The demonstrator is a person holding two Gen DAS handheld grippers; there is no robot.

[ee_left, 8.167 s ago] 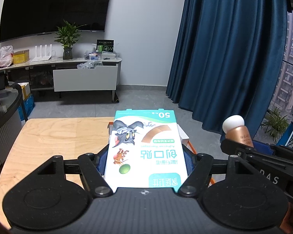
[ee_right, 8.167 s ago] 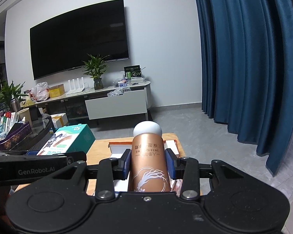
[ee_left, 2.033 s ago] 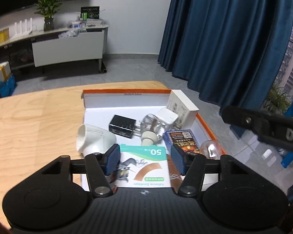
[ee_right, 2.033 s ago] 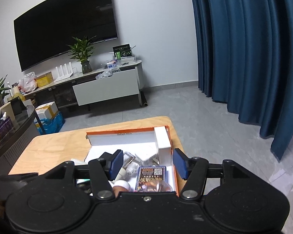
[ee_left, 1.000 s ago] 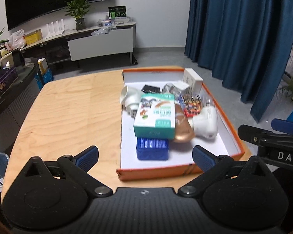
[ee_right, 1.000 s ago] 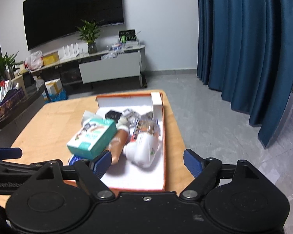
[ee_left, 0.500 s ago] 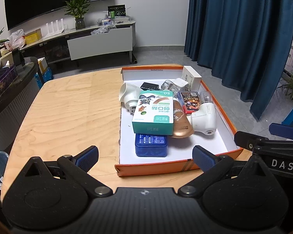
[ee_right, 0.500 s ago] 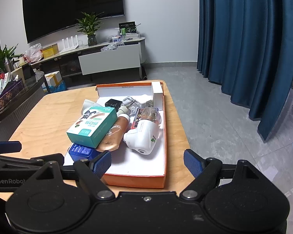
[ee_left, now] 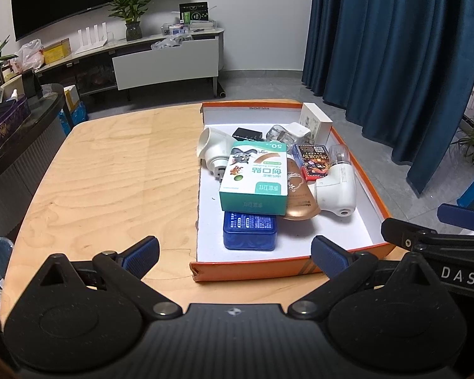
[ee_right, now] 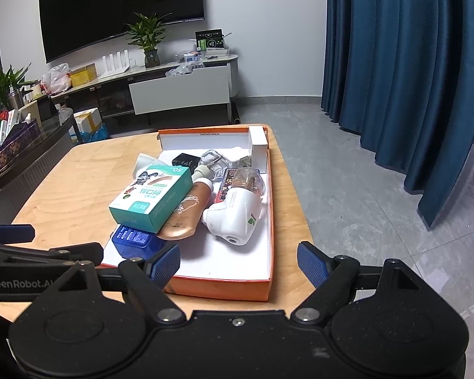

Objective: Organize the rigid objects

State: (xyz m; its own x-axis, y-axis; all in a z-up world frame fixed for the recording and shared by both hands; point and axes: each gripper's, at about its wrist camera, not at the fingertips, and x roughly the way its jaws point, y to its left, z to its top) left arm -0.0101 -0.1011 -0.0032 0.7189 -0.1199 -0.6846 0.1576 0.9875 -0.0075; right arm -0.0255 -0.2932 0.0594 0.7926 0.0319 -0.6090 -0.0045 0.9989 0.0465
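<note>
Left wrist view: left gripper (ee_left: 233, 254) hangs over the near edge of the wooden counter (ee_left: 117, 170), jaws spread wide, nothing between them. Just ahead sits an orange tray (ee_left: 357, 170) with a white floor. Inside it, a green plaster box (ee_left: 254, 177) lies on top of a blue case (ee_left: 249, 230) and leans against a copper bottle (ee_left: 298, 194). A white dispenser (ee_left: 336, 186) lies to the right of the bottle. Farther back: a red card pack (ee_left: 312, 161), a black charger (ee_left: 248, 134), a white cup (ee_left: 213, 145) and a small white box (ee_left: 316, 123) in the far right corner. Right gripper's arm shows at the right edge.

Right wrist view: right gripper (ee_right: 238, 262) is at the tray's near edge (ee_right: 224, 289), jaws released and empty. Plaster box (ee_right: 153, 197) sits tilted on the blue case (ee_right: 132, 240); copper bottle (ee_right: 188, 211) touches its right side; white dispenser (ee_right: 237, 213) lies beside the right wall.
</note>
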